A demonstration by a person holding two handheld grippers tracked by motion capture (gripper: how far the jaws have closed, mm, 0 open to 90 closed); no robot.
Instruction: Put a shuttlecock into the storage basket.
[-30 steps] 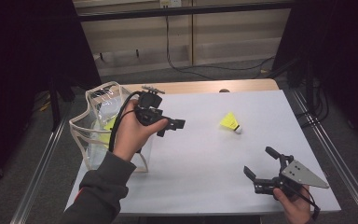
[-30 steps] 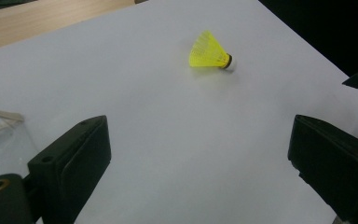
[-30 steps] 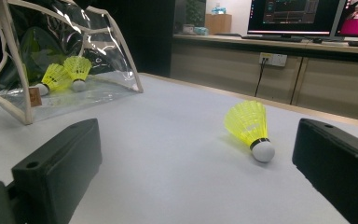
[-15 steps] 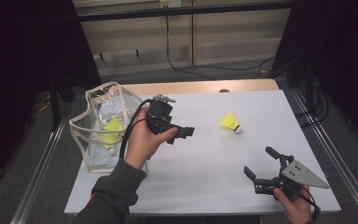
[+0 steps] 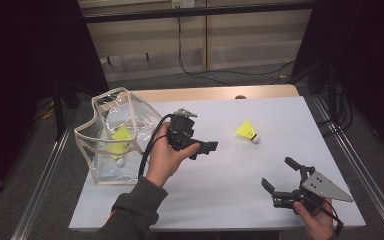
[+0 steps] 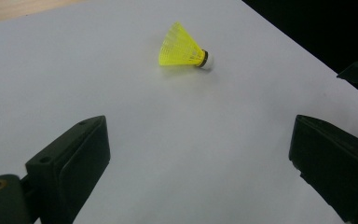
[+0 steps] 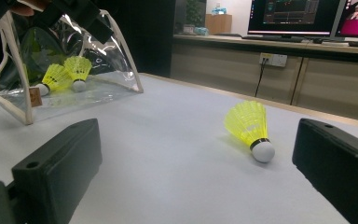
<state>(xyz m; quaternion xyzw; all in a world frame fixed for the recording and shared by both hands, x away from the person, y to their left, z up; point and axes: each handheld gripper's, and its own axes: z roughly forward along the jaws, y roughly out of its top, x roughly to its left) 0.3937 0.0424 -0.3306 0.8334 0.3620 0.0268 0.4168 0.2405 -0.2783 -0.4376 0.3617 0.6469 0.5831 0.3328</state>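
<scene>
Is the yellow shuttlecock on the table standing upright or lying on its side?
Lying on its side: the shuttlecock rests on the table, its white cork touching the surface.

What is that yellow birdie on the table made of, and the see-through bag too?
The shuttlecock looks like plastic: its bright yellow skirt is a fine see-through mesh, with a dark band above a smooth white rounded tip, perhaps foam or cork. The bag looks like clear glossy vinyl, since it shines and two more shuttlecocks show through it; its beige edging looks like fabric tape.
</scene>
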